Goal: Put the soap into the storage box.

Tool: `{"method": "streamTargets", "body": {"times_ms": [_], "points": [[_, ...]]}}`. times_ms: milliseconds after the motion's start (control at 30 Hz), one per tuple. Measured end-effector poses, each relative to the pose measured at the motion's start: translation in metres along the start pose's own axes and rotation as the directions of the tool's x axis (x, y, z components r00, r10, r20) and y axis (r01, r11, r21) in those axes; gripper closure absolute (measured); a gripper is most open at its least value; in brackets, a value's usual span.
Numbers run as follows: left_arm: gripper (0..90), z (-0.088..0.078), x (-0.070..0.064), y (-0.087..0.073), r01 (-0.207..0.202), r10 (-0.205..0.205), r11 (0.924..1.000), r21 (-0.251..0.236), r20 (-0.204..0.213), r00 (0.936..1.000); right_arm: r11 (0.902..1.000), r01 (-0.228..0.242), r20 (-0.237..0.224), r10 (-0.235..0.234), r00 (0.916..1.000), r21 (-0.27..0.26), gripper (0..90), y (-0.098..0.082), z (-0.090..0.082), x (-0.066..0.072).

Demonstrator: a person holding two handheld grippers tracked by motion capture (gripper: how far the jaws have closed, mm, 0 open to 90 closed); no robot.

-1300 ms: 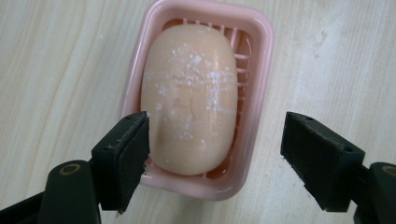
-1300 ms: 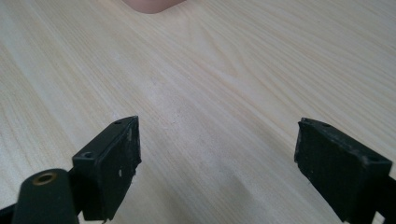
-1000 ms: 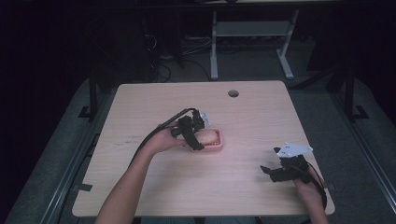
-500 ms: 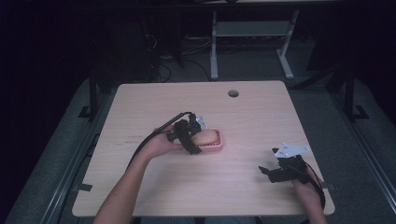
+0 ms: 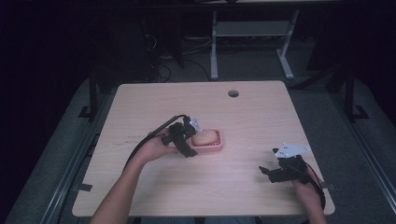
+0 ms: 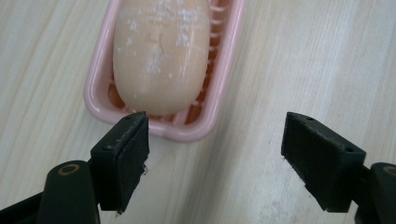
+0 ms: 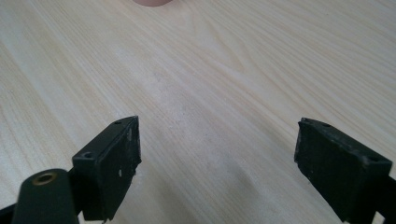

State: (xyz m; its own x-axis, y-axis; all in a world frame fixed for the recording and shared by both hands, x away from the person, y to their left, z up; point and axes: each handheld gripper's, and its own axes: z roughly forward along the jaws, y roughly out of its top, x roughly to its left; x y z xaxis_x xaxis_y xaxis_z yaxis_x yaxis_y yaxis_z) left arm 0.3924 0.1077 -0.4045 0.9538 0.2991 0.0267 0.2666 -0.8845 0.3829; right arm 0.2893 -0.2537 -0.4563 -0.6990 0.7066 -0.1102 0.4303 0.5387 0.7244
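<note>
So the soap bar (image 6: 161, 51) is a pale peach oval with white flecks on top, lying in a pink ribbed dish (image 6: 100, 74) near the middle of the bench (image 5: 261, 116). Seen from the left gripper view, its long axis runs straight away from the left claw (image 6: 224, 158), and the rounded near end sits just past the jaw tips, a bit toward the left jaw rather than dead centre. The dish's near rim is just beyond that jaw; whether they touch is hard to say.

The left claw is spread wide and holds nothing, the gap looking wider than the dish itself. From the high view the left claw (image 5: 187, 140) is right at the dish's left end, so that hand is clearly the nearer one.

The right claw (image 5: 276, 171) sits well apart near the bench's right front corner, also released and empty, just bare wood between its jaws. A sliver of pink shows at the top edge of the right gripper view.

Best guess: any grab goes to the left, which probably needs a small sideways shift first.
</note>
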Motion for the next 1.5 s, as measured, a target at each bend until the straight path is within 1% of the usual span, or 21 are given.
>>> {"method": "streamTargets", "body": {"times_ms": [200, 367, 533, 667, 733, 900, 967, 1000, 1067, 1100, 1200, 1300, 1333, 1400, 1500], "points": [[22.8, -0.002, -0.002, -0.010, 0.014, -0.014, 0.9998, -0.015, 0.000, 0.9999, 1.0000, 0.002, 0.003, -0.002, 1.0000, 0.001, 13.9, 0.000, 0.000, 0.000], [22.8, -0.004, -0.005, -0.017, 0.014, -0.015, 0.9999, -0.006, -0.005, 0.9999, 1.0000, 0.003, 0.000, -0.003, 1.0000, -0.003, 13.9, 0.001, 0.001, 0.001], [22.8, -0.005, -0.008, -0.023, 0.020, -0.020, 0.9997, -0.017, -0.007, 0.9998, 1.0000, 0.003, 0.006, -0.003, 1.0000, 0.001, 13.9, 0.001, 0.001, 0.001], [22.8, -0.007, -0.009, -0.026, 0.018, -0.018, 0.9997, -0.015, -0.008, 0.9998, 1.0000, 0.001, 0.008, -0.001, 1.0000, 0.002, 14.0, 0.001, 0.000, 0.001], [22.7, -0.008, -0.010, -0.031, 0.026, -0.026, 0.9995, -0.015, -0.011, 0.9996, 1.0000, -0.001, 0.007, 0.001, 1.0000, 0.002, 13.9, 0.000, 0.001, 0.001], [22.7, -0.010, -0.013, -0.037, 0.031, -0.032, 0.9990, -0.031, -0.010, 0.9994, 1.0000, -0.001, 0.010, 0.001, 1.0000, 0.006, 14.0, 0.000, 0.000, 0.001], [22.7, -0.011, -0.014, -0.041, 0.029, -0.029, 0.9992, -0.029, -0.012, 0.9995, 1.0000, -0.003, 0.011, 0.003, 0.9999, 0.009, 13.9, 0.000, 0.001, 0.001], [22.7, -0.011, -0.015, -0.042, 0.034, -0.034, 0.9989, -0.032, -0.011, 0.9994, 1.0000, -0.003, 0.012, 0.003, 0.9999, 0.009, 13.9, 0.000, 0.001, 0.001], [22.4, -0.011, -0.015, -0.043, 0.033, -0.034, 0.9991, -0.025, -0.009, 0.9994, 0.9999, -0.005, 0.013, 0.005, 0.9999, 0.010, 14.0, 0.000, 0.001, 0.002], [22.2, -0.011, -0.016, -0.045, 0.032, -0.032, 0.9991, -0.028, -0.014, 0.9994, 0.9999, -0.005, 0.014, 0.005, 0.9999, 0.010, 14.0, 0.000, 0.001, 0.002], [22.2, -0.012, -0.018, -0.048, 0.036, -0.037, 0.9986, -0.037, -0.013, 0.9992, 0.9999, -0.005, 0.015, 0.005, 0.9999, 0.011, 13.9, 0.000, 0.001, 0.002], [22.2, -0.012, -0.019, -0.052, 0.036, -0.037, 0.9987, -0.035, -0.010, 0.9993, 0.9999, -0.005, 0.014, 0.005, 0.9999, 0.011, 13.9, 0.000, 0.001, 0.002], [22.2, -0.012, -0.020, -0.053, 0.039, -0.040, 0.9983, -0.043, -0.013, 0.9991, 0.9999, -0.007, 0.015, 0.007, 0.9999, 0.011, 13.9, 0.000, 0.001, 0.002], [22.2, -0.012, -0.021, -0.055, 0.040, -0.040, 0.9985, -0.037, -0.010, 0.9992, 0.9999, -0.006, 0.015, 0.006, 0.9999, 0.012, 13.9, 0.000, 0.001, 0.001], [22.2, -0.013, -0.022, -0.059, 0.045, -0.045, 0.9981, -0.042, -0.012, 0.9989, 0.9999, -0.007, 0.016, 0.006, 0.9999, 0.014, 14.0, -0.001, 0.001, 0.002]]}}
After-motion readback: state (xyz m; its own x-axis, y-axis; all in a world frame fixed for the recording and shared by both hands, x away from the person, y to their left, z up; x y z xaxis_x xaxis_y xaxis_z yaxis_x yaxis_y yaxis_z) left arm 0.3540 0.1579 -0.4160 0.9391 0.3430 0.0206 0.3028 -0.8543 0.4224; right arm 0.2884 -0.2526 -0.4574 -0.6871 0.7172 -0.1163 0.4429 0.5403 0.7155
